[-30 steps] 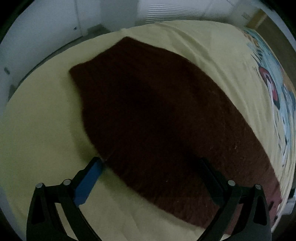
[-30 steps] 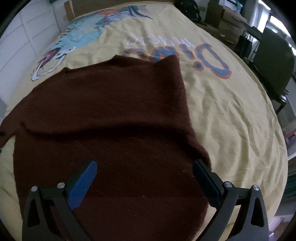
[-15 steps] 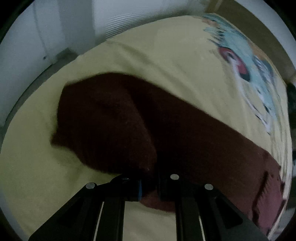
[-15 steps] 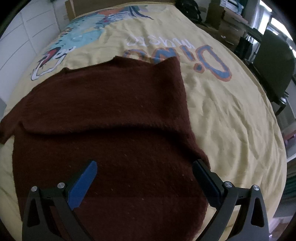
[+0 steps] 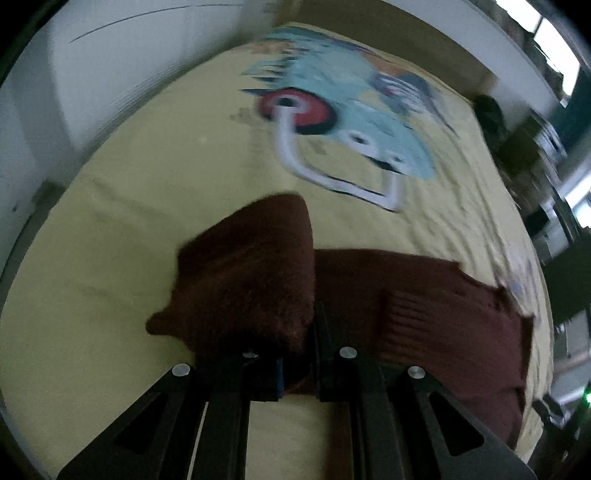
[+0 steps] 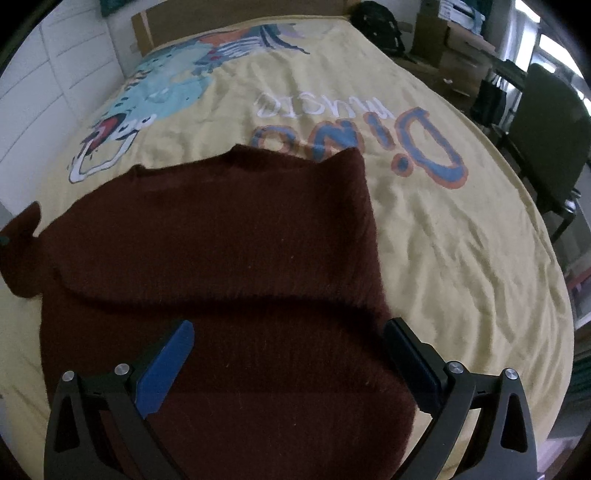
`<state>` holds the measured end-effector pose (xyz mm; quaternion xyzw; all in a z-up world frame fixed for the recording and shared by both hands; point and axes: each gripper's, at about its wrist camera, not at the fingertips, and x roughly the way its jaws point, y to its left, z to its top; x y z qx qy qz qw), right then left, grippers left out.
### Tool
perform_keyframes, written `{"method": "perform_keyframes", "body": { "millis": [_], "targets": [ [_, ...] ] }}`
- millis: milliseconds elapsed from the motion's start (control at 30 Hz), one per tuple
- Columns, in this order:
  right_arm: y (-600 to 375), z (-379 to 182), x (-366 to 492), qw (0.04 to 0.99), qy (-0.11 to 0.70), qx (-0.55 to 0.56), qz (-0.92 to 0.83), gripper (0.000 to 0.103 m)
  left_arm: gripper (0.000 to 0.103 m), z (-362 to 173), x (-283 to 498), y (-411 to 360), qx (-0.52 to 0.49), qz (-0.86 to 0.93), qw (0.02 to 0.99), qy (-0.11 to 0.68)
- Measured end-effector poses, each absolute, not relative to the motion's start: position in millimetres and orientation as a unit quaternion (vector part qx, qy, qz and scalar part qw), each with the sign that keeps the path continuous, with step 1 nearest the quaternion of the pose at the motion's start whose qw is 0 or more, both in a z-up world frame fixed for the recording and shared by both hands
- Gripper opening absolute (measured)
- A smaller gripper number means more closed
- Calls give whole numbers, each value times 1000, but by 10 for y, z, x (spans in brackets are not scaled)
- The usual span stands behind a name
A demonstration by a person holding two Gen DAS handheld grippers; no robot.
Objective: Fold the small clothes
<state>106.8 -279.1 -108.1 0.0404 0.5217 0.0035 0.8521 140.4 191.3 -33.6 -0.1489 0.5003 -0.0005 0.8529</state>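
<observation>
A dark maroon knitted sweater (image 6: 229, 258) lies on the yellow bedspread (image 6: 461, 258). My left gripper (image 5: 297, 354) is shut on an edge of the sweater (image 5: 255, 280) and holds a bunched flap of it lifted; the rest trails right, with a ribbed hem (image 5: 417, 314) showing. My right gripper (image 6: 286, 354) is open, its jaws wide apart just above the near part of the sweater, holding nothing. A fold line crosses the sweater just ahead of the right fingers. The lifted flap shows at the far left of the right wrist view (image 6: 22, 229).
The bedspread carries a blue dinosaur print (image 5: 351, 122) and large lettering (image 6: 369, 144). A white wall (image 5: 110, 74) runs along the left. A dark chair (image 6: 546, 140), boxes and a black bag (image 6: 376, 26) stand beyond the bed's right side.
My left gripper closed on the sweater's edge and lifted it, swinging toward the dinosaur print. My right gripper stayed open over the sweater and barely moved.
</observation>
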Motion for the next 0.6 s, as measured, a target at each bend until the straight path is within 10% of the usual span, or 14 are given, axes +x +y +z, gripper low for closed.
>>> {"method": "perform_keyframes", "body": {
  "millis": [600],
  "targets": [
    [-3130, -889, 1320, 861, 507, 44, -5, 103, 8, -383, 1884, -480, -86, -162, 834, 520]
  ]
}}
